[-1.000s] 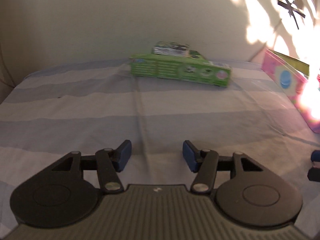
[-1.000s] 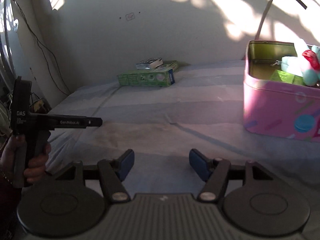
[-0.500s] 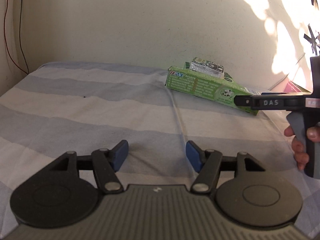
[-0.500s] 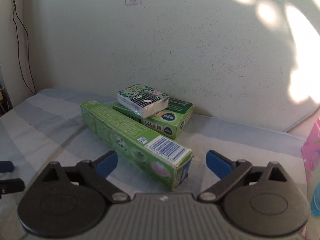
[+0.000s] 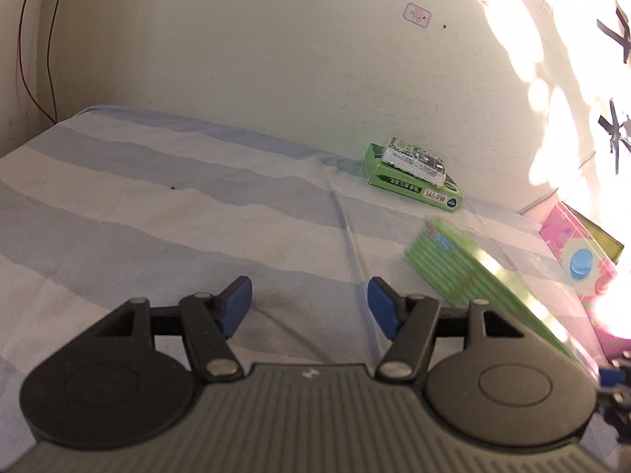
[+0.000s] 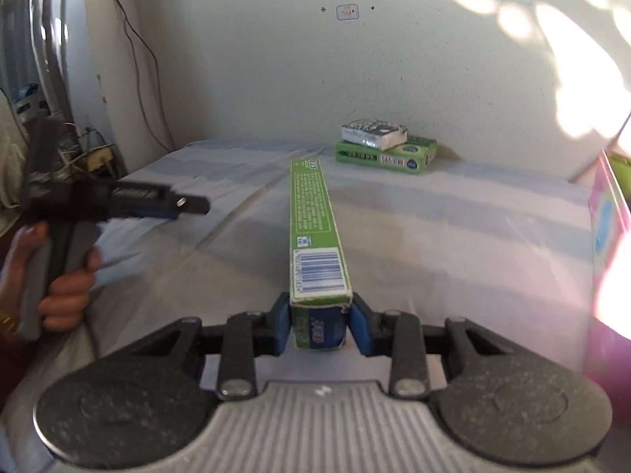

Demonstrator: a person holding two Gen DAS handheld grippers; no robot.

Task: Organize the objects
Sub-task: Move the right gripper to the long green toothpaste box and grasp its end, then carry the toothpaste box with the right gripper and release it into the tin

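Right wrist view — right gripper fingers clamp long green box, pointing lengthwise toward wall; left gripper fingers apart, empty.

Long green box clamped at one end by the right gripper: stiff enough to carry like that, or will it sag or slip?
The long green box probably stays stiff: it juts straight out from the right gripper with no visible droop. It looks like thin carton, likely light. Held only at its near end, it may pivot between the fingers on quick swings, and a hard squeeze could dent it.
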